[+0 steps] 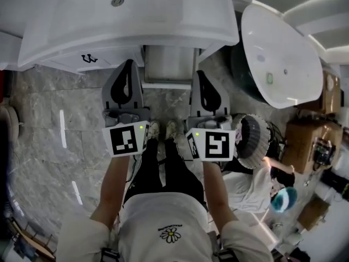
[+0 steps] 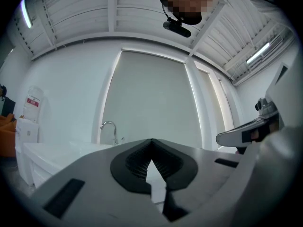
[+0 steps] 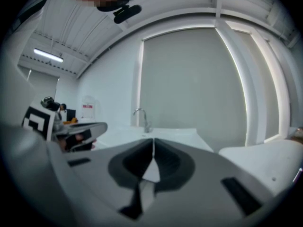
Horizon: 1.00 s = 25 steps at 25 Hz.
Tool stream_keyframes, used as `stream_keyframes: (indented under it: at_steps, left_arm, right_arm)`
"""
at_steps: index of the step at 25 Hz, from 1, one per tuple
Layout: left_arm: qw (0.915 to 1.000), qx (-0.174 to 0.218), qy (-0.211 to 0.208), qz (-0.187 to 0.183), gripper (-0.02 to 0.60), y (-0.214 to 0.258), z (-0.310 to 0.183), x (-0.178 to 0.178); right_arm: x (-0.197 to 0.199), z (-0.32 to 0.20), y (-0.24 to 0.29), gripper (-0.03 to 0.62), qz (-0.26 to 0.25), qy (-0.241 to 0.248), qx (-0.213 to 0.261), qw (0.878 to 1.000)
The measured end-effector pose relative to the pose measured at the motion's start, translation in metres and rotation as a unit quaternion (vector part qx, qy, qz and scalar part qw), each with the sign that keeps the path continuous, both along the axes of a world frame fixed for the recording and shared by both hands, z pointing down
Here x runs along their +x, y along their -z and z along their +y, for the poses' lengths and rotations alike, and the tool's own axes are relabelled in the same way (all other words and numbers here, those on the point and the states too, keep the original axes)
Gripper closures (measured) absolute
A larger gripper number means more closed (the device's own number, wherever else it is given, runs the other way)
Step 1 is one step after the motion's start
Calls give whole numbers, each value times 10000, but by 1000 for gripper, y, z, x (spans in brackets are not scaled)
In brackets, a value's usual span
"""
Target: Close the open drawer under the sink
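Two tools are held out in front of the person, side by side and roughly level, aimed at the white sink [image 1: 65,26]. The left tool [image 1: 129,64] has its jaws together at the tips with nothing between them, and so does the right tool [image 1: 200,74]. That fits the job: a drawer wants a shove rather than a grasp, so shut jaws likely serve as a blunt, firm nose for pushing.

The open drawer [image 1: 166,64] sits under the sink's front lip, at the middle of the cabinet. In the head view it lies between the two tool tips, apart from both. Flanking it this way suggests the person is squaring up to it before choosing which tool does the pushing.

Each gripper view looks across the sink's top at the faucet [image 2: 110,126], and neither shows the drawer. The tools therefore seem to be up near counter height, above the drawer's front, and would probably have to sink lower before they could meet it.

The drawer looks narrow and rectangular, pale grey inside against the brighter white cabinet. A light strip along its near edge is presumably the front panel. It juts clearly out over the marbled floor [image 1: 65,108]. No contents can be made out inside, and no handle shows from above.
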<state>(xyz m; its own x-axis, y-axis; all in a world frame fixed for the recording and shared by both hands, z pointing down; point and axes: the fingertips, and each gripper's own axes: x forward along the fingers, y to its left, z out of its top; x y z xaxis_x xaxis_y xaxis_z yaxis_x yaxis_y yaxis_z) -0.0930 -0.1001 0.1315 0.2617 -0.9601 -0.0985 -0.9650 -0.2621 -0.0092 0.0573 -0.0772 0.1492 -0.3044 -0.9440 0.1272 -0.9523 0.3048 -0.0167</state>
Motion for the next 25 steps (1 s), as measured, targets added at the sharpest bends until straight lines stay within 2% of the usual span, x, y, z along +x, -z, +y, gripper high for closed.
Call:
stream_keyframes:
  at_steps: [4, 9, 18, 25]
  left_arm:
    - [9999, -78, 26, 95, 569, -43, 2, -5]
    - [9999, -114, 104, 12, 569, -100, 12, -12]
    - [9989, -459, 52, -1, 569, -198, 57, 2]
    - [9983, -574, 118, -12, 569, -233, 66, 7]
  right_arm:
    - [-8, -4, -39, 565, -25, -142, 7, 9999]
    - [-9, 5, -96, 565, -156, -216, -68, 9996]
    - [-3, 55, -207, 565, -209, -382, -401, 9983]
    - [-6, 72, -252, 565, -144, -345, -567, 9977]
